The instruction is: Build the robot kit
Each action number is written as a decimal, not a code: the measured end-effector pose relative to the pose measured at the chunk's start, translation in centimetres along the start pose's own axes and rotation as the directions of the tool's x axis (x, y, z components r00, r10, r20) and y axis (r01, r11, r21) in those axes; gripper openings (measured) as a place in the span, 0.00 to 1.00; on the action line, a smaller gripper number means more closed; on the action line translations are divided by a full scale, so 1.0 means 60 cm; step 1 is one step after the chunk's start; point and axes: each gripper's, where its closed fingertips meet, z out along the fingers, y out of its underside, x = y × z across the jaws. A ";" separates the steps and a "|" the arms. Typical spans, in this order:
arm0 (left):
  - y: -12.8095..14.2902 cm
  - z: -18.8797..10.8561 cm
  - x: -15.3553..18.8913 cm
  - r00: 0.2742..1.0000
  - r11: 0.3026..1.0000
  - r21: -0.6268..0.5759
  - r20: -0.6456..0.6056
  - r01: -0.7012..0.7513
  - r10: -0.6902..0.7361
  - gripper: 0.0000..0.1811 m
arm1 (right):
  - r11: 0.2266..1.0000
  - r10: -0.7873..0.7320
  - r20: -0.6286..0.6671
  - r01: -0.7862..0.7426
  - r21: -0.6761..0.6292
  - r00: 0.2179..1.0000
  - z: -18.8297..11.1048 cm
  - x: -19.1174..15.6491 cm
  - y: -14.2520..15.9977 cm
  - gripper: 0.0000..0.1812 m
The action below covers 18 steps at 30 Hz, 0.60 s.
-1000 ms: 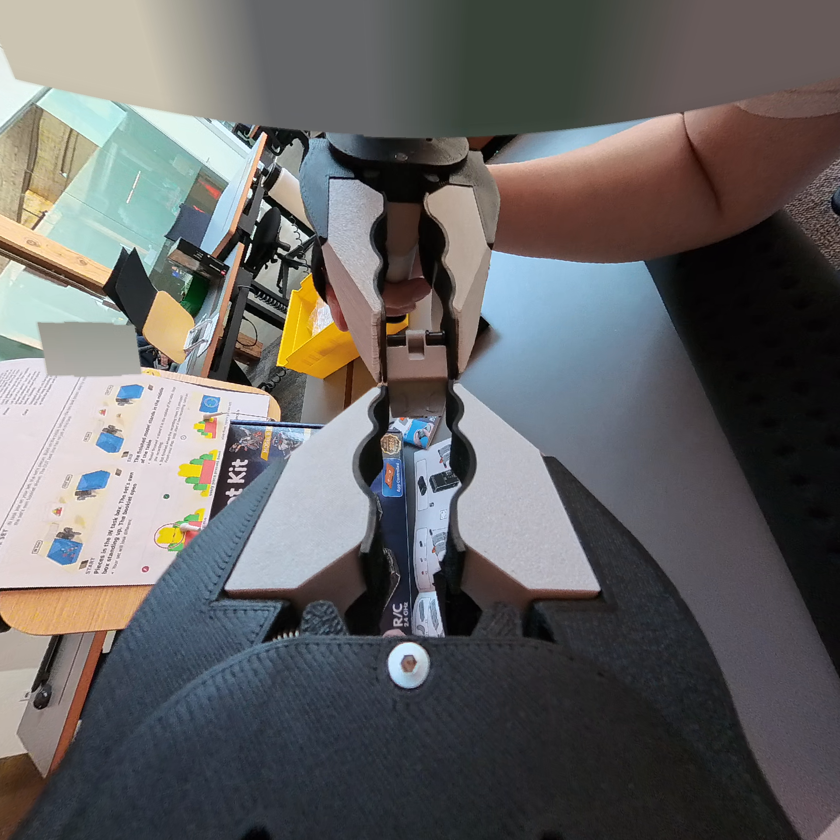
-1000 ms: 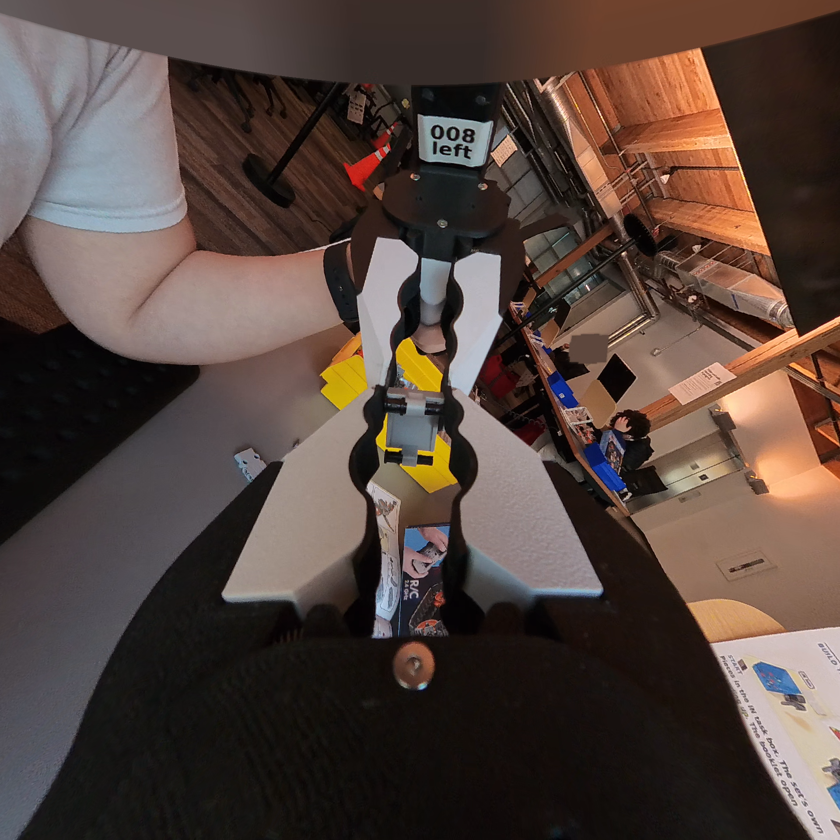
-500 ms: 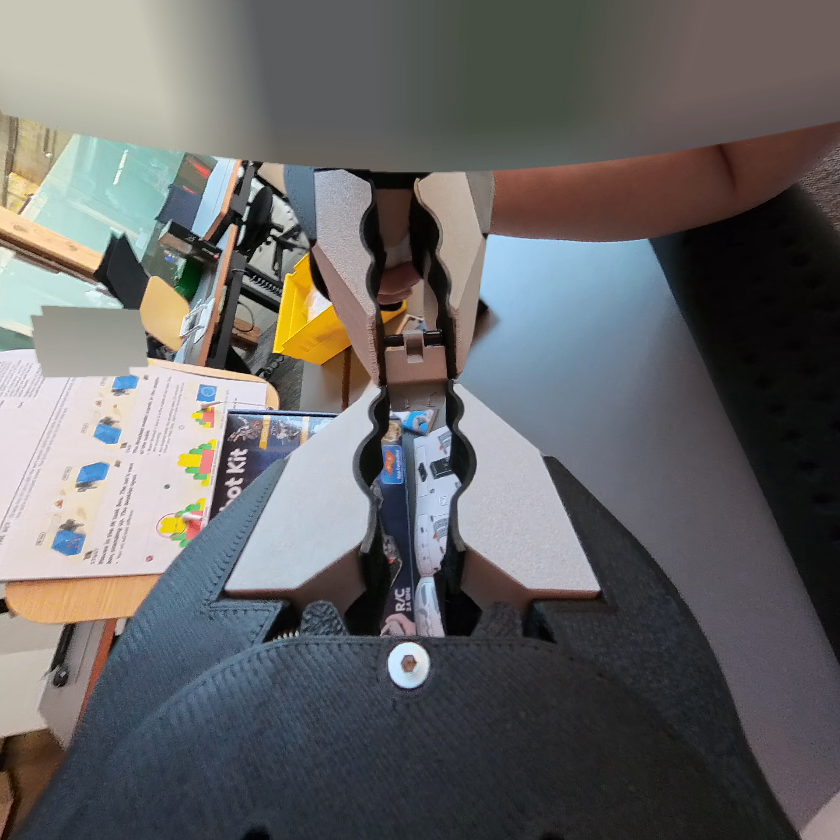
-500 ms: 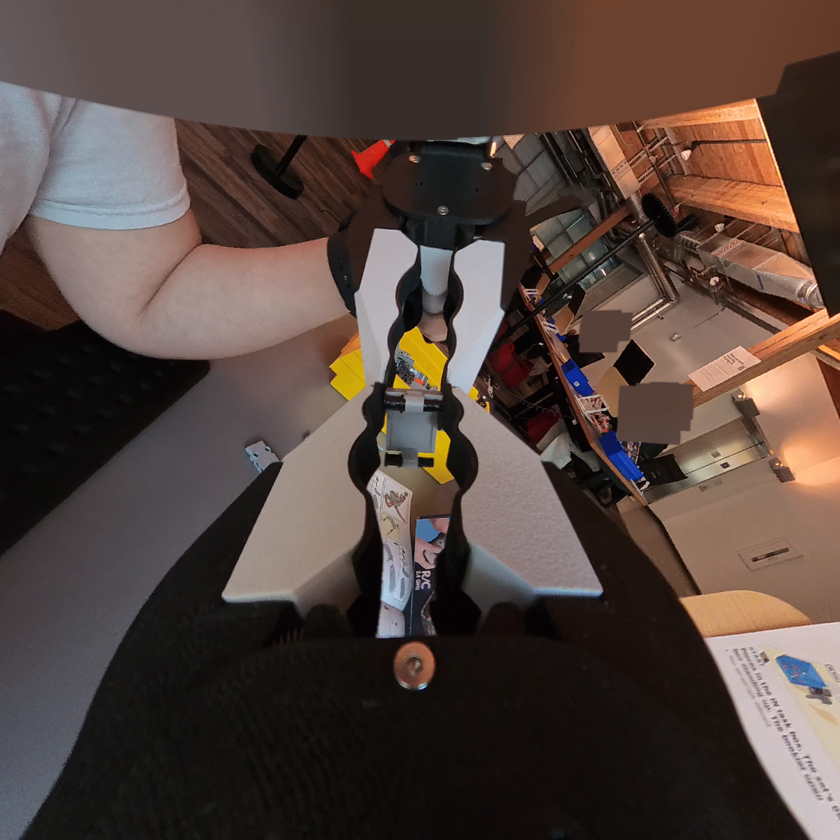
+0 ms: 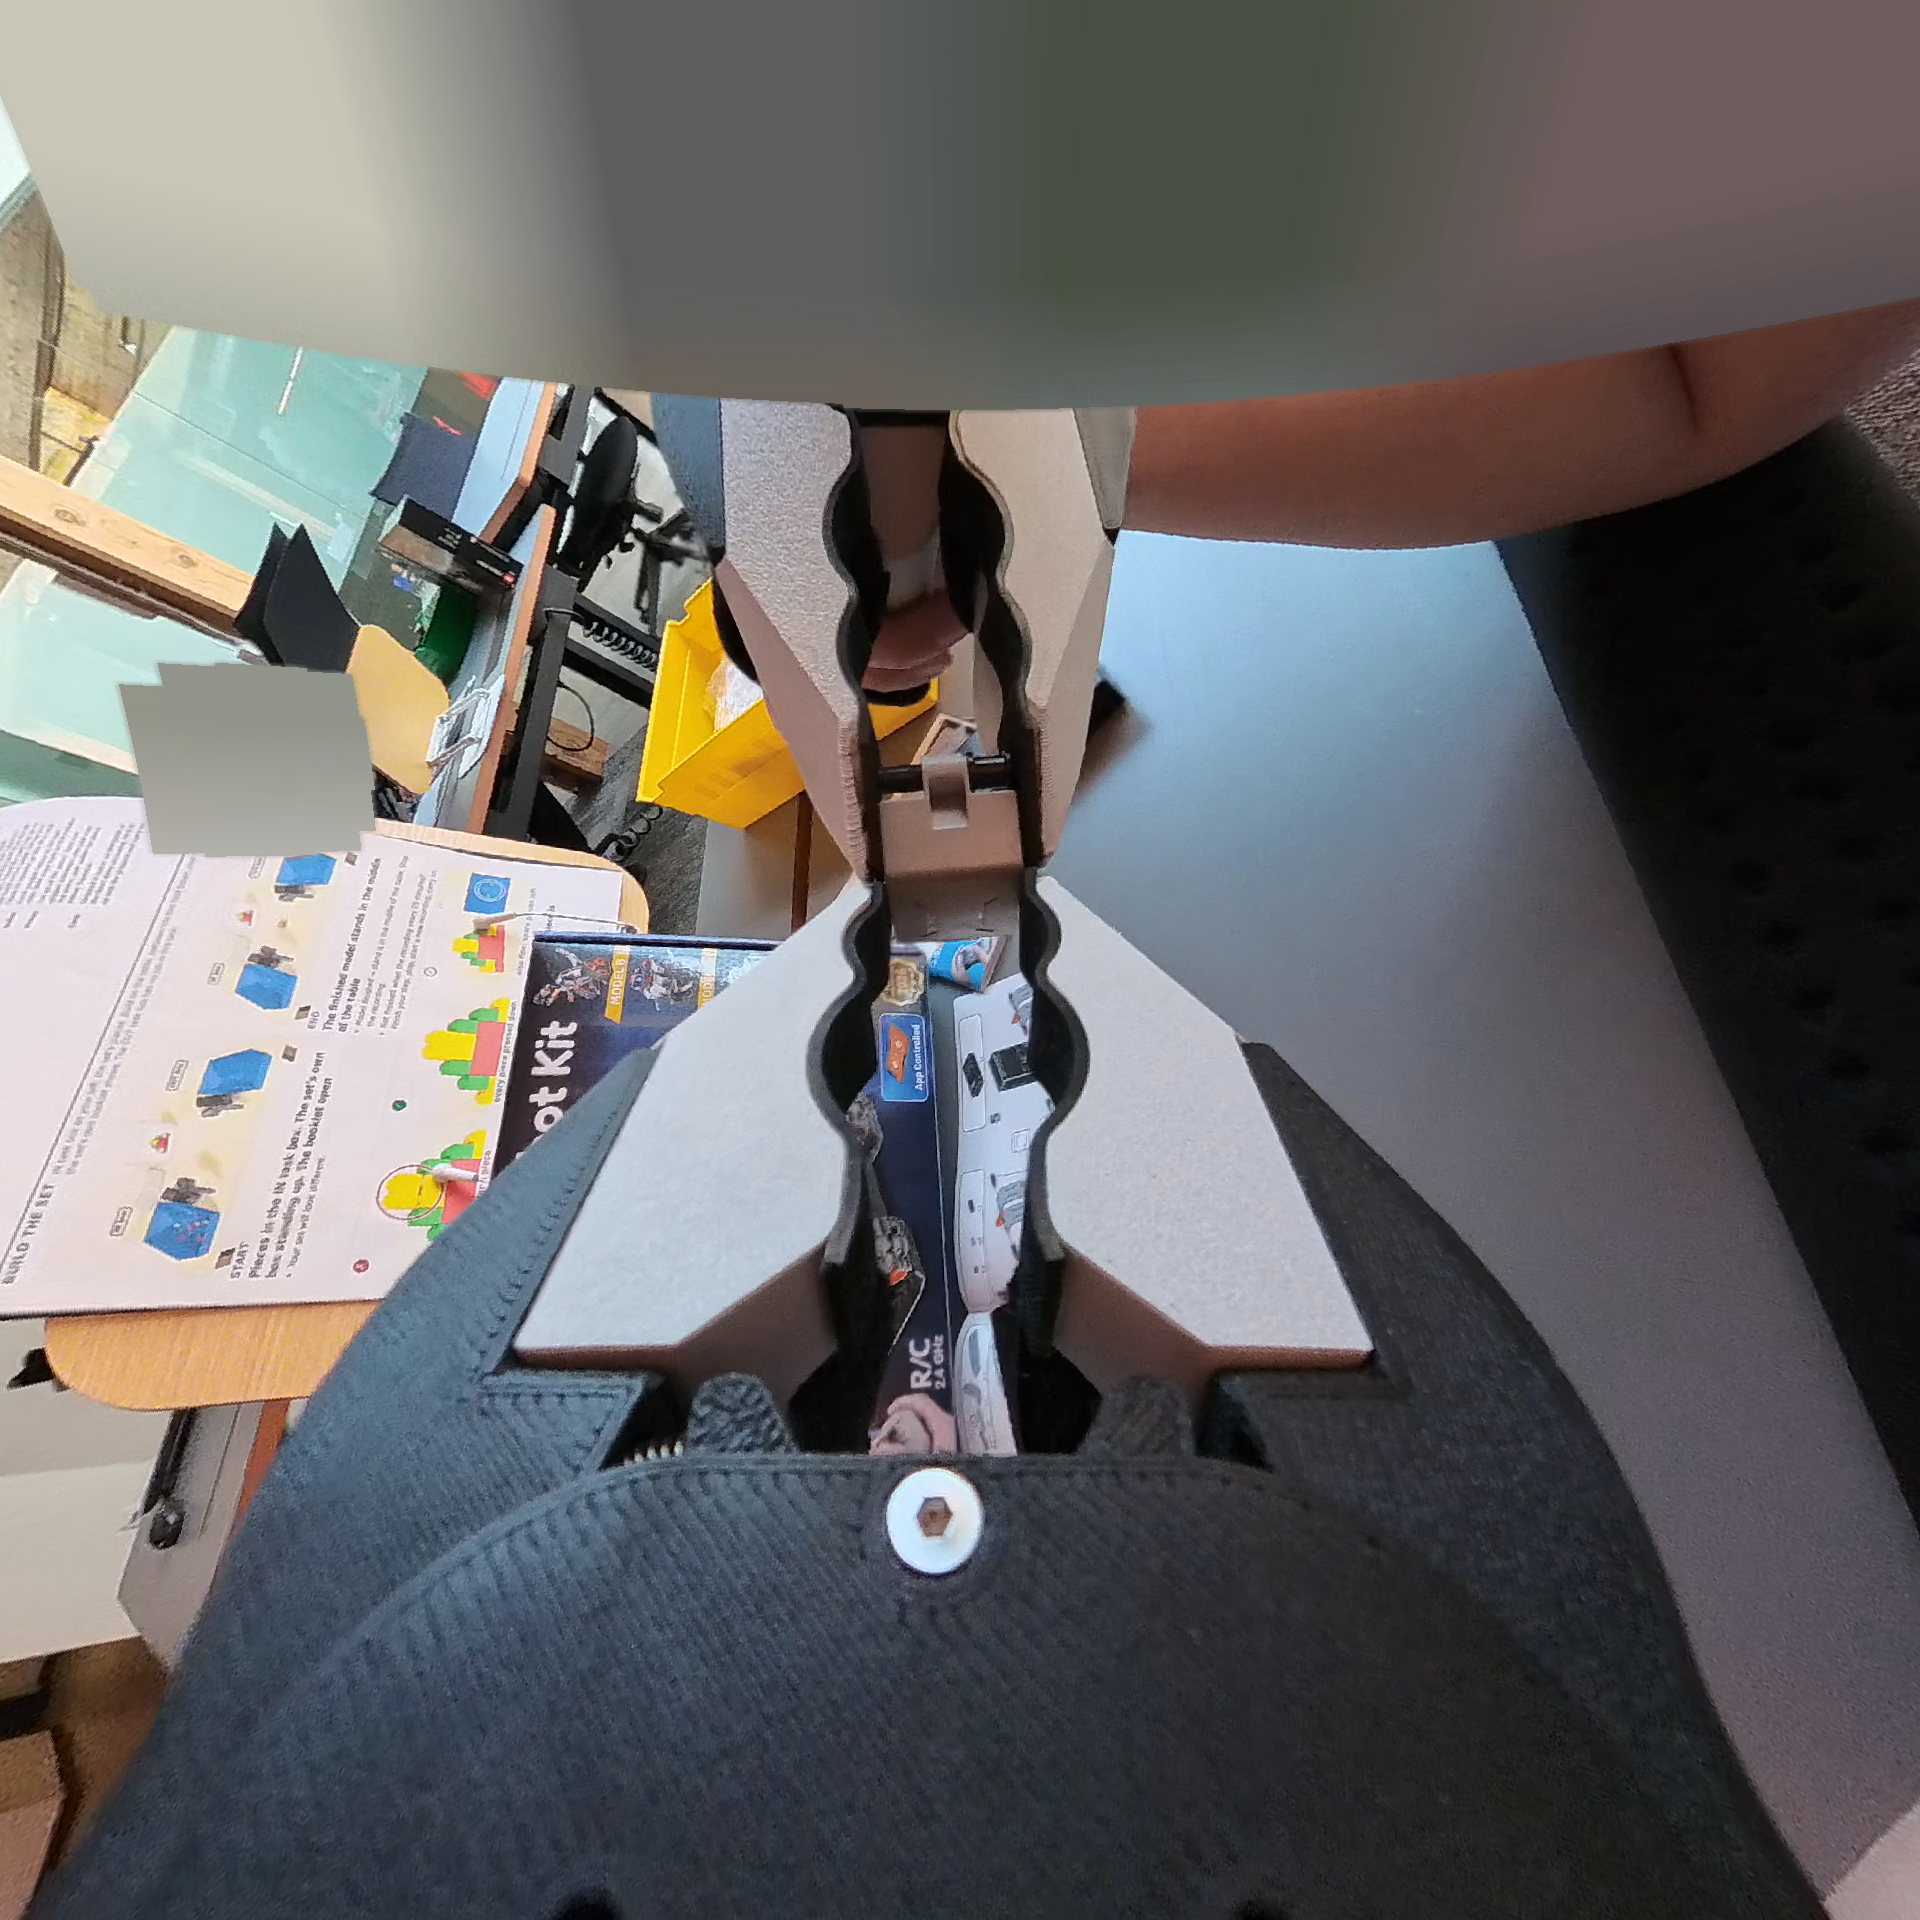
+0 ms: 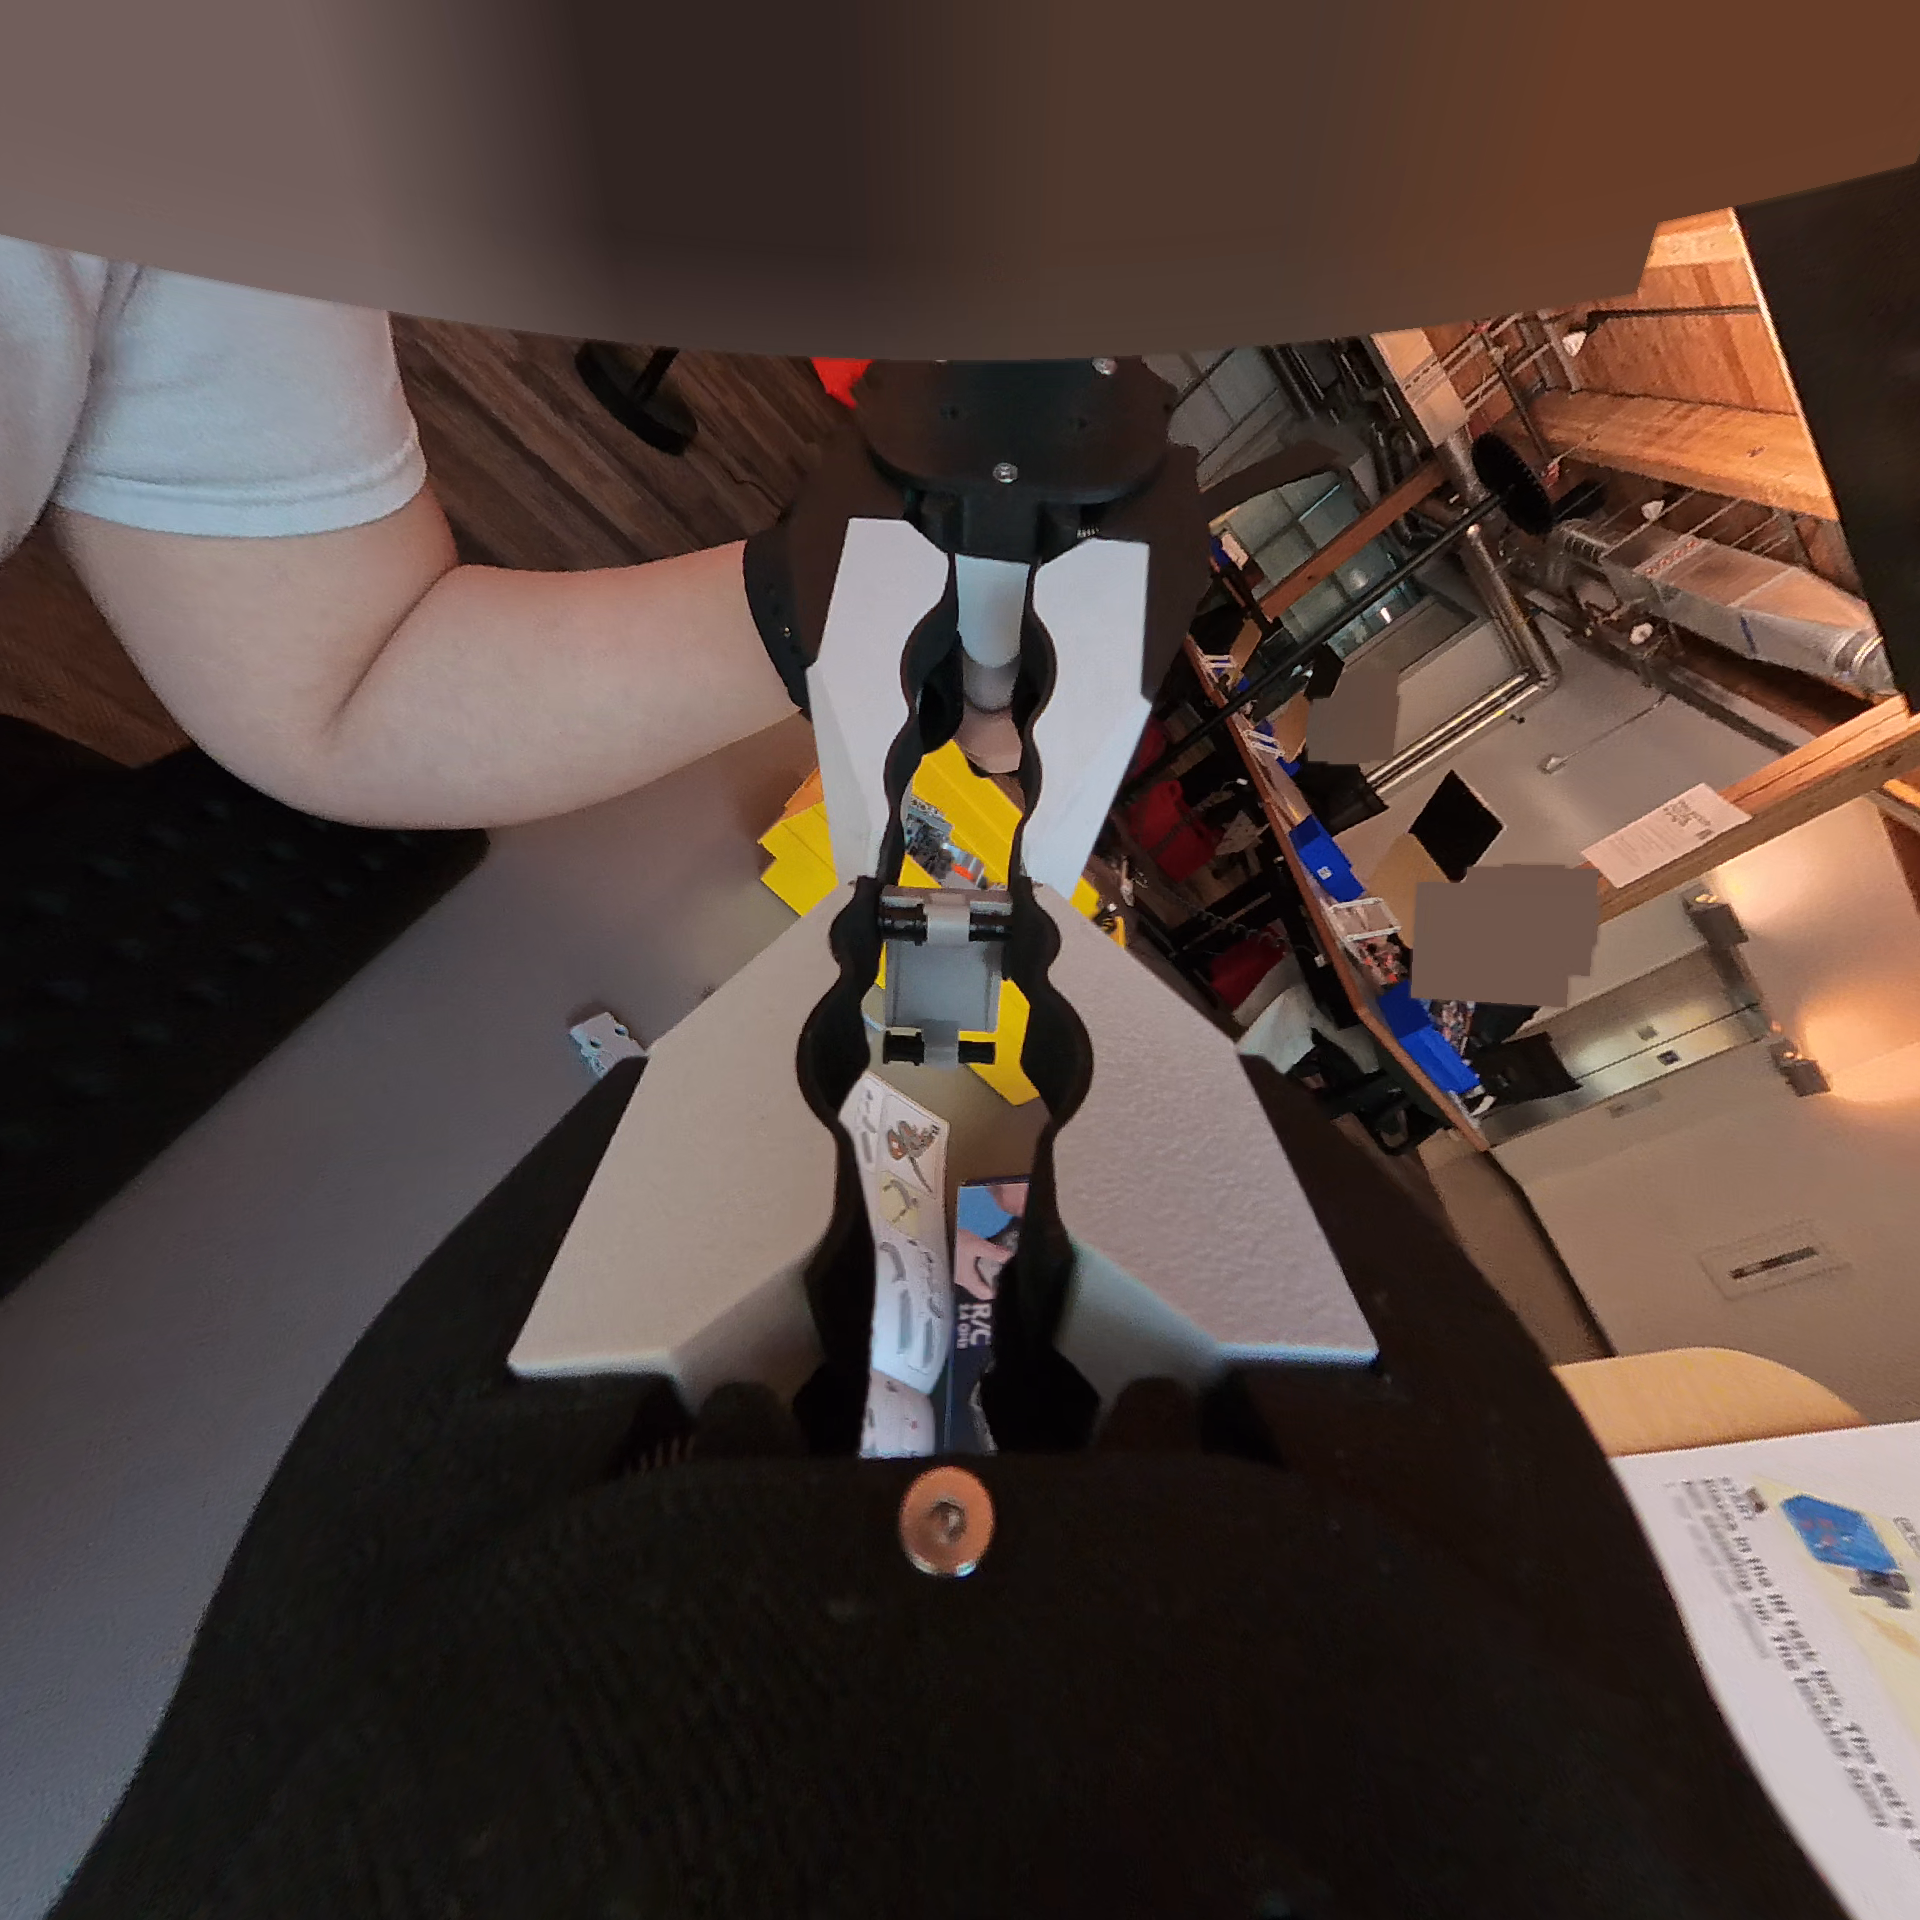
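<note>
My left gripper (image 5: 948,899) and right gripper (image 5: 951,868) meet tip to tip above the grey table (image 5: 1351,935). Both are shut on one small grey part (image 5: 940,847) with black cross pins. In the right wrist view the part (image 6: 940,982) sits between the right gripper's (image 6: 943,899) wavy pads, a pin at each end. The left gripper (image 6: 951,878) clamps its far end from above. Below the jaws lie a dark blue kit box (image 5: 592,1039) and a white picture booklet (image 5: 987,1195). Both also show in the right wrist view, the box (image 6: 982,1340) beside the booklet (image 6: 899,1299).
A printed instruction sheet (image 5: 208,1091) lies on a wooden board at the left. Yellow bins (image 5: 707,748) stand past the table's far edge. A black mat (image 5: 1766,831) borders the table. A small white piece (image 6: 601,1042) lies on the table. A person's forearm (image 6: 468,686) reaches in. My two grippers' fingertips are within a few centimetres of each other.
Both grippers have stayed shut on the grey part. The joined pair has shifted slightly, and the opposite gripper now sits a little higher and closer in each view.
</note>
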 end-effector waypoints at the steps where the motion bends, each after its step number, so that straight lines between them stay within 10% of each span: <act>1: 0.002 0.000 -0.002 1.000 1.000 -0.011 0.009 -0.001 0.001 0.13 | 0.999 0.042 0.008 -0.042 -0.002 0.999 0.001 0.001 0.002 0.14; 9: 0.001 0.002 0.003 1.000 0.999 -0.034 0.010 -0.030 0.030 0.13 | 0.999 -0.051 0.000 0.051 0.000 0.999 -0.002 -0.004 0.002 0.14; 14: 0.001 -0.003 -0.017 0.998 1.000 -0.011 0.061 0.012 -0.011 0.13 | 0.988 0.144 0.000 -0.144 0.057 0.990 -0.001 0.019 0.001 0.14; 18: -0.002 -0.026 -0.062 0.985 0.984 0.153 0.139 0.086 -0.107 0.13 | 0.967 0.094 -0.324 -0.009 0.256 0.941 -0.071 0.102 -0.034 0.17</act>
